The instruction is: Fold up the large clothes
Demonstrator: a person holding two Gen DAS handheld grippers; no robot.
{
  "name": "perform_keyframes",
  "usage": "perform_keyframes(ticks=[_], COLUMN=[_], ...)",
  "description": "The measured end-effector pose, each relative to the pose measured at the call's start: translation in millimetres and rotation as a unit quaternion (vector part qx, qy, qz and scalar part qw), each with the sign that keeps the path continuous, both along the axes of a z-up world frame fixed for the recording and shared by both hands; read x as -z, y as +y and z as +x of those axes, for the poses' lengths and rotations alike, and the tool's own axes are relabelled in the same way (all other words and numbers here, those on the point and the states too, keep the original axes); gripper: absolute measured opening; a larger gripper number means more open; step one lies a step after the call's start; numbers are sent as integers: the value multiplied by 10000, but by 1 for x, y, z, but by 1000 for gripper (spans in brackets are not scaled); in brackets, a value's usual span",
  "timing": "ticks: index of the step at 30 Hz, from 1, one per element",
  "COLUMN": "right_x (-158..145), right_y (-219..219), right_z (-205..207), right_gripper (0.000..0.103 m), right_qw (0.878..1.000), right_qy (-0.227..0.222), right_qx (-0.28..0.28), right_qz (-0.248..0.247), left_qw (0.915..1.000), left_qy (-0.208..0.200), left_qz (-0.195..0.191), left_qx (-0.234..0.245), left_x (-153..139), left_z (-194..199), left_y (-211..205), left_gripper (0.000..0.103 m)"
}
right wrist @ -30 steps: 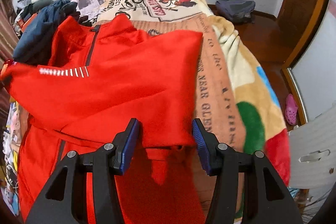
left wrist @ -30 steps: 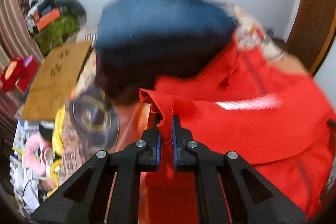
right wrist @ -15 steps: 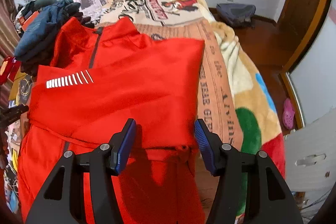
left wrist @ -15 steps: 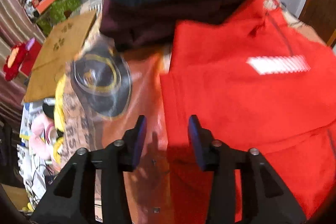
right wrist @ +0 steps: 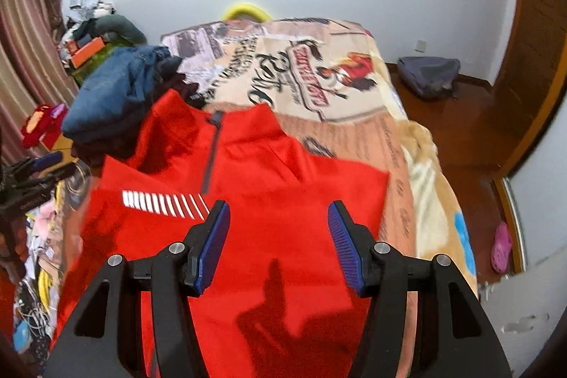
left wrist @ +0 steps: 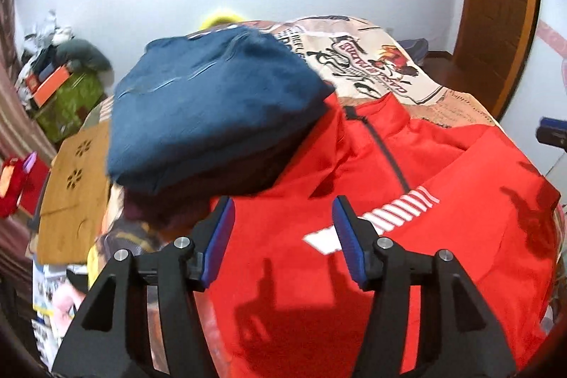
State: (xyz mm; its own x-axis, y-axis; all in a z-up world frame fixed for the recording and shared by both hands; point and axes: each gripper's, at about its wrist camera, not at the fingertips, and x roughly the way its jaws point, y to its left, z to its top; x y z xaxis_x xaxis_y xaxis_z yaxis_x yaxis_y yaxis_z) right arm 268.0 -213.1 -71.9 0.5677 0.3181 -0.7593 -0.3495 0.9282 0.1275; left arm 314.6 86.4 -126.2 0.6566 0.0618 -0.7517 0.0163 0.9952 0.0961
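Red jacket (right wrist: 269, 222): it is spread flat on the bed, collar toward the wall, zip side up; both sleeves appear to have been laid across the chest, so that a narrower block is left for the next fold.
White stripes (right wrist: 163, 203): they are seen on the sleeve folded over the jacket's chest, left of the zip in the right wrist view, which suggests that the sleeve was brought inward on purpose.
Left gripper (left wrist: 283, 236): it is held above the jacket's left part with nothing between the blue pads; its jaws have just been opening, and no cloth is pinched, so the sleeve is judged released.
Right gripper (right wrist: 278, 243): it is held above the jacket's lower right part, jaws apart and empty, pointed down at the cloth; no red fabric is touched.
Blue clothes pile (left wrist: 212, 108): it is stacked just beyond the jacket's left shoulder, with that shoulder partly overlapped; it is probably kept there as the place for finished items.
Bed blanket (right wrist: 354, 87): the printed cover lies under the jacket and is bare beyond the collar and along the jacket's right edge, so room for folding is left.
Step in hand: the sleeve fold is judged done; the hem is likely to be taken next and carried toward the collar.
Risk: the pile on the shoulder may be dragged along with the jacket.
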Motion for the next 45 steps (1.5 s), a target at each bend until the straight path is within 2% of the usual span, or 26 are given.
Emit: perform_keyframes(ticks=[3,7,11,15,18,22,26,27,28,29,30,31,32,33,35,41,43,45], right_x=[2,18,44,69,91,121,144,146,145,142,139,136,129,121,99,18,-5,-14], right_y=[16,32,48,63,76,86,84,83,83,84,85,85,84,84,80,66,62,57], right_z=[21,56,101,143,173,208,225,223,221,217,213,211,206,201,187,123,93,74], right_gripper=[54,56,56,56,56,56,56,56,50,30,19,14,14,14,13,12,12,12], right_qw=[9999,9991,9966,9927,9887,9865,9806,9812,9823,9831,9817,9809,9825,9843,9871,9920,9936,9937], right_qy=[17,262,697,1059,1350,1571,1923,1879,1813,1744,1790,1821,1744,1649,1453,800,497,316], right_qx=[-147,-315,-426,-572,-649,-396,-239,-171,-156,-219,-316,-324,-255,-241,-275,-631,-774,-863], right_qz=[5,55,141,28,-3,-217,302,410,447,505,565,603,599,577,619,748,663,647], left_qw=[9999,9995,9984,9962,9959,9939,9935,9934,9934,9939,9943,9945,9945,9943,9923,9867,9868,9880], left_qy=[87,210,404,546,535,575,526,502,485,443,414,452,483,488,531,510,396,260], left_qz=[-113,-172,-337,-624,-646,-824,-902,-927,-941,-925,-894,-843,-826,-850,-1018,-1382,-1386,-1320], left_qx=[95,180,207,253,336,450,459,446,436,409,397,432,433,426,455,690,742,762], left_x=[6,22,42,58,64,72,76,77,78,78,79,80,80,80,75,45,28,17], left_z=[20,48,77,102,111,125,130,131,132,133,132,132,132,132,128,94,74,58], left_y=[-10,-15,-14,-9,-10,-11,-11,-11,-11,-12,-13,-15,-16,-16,-14,-11,-10,-9], left_gripper=[56,56,56,56,56,56,56,56,56,47,38,21,12,7,5,2,2,2])
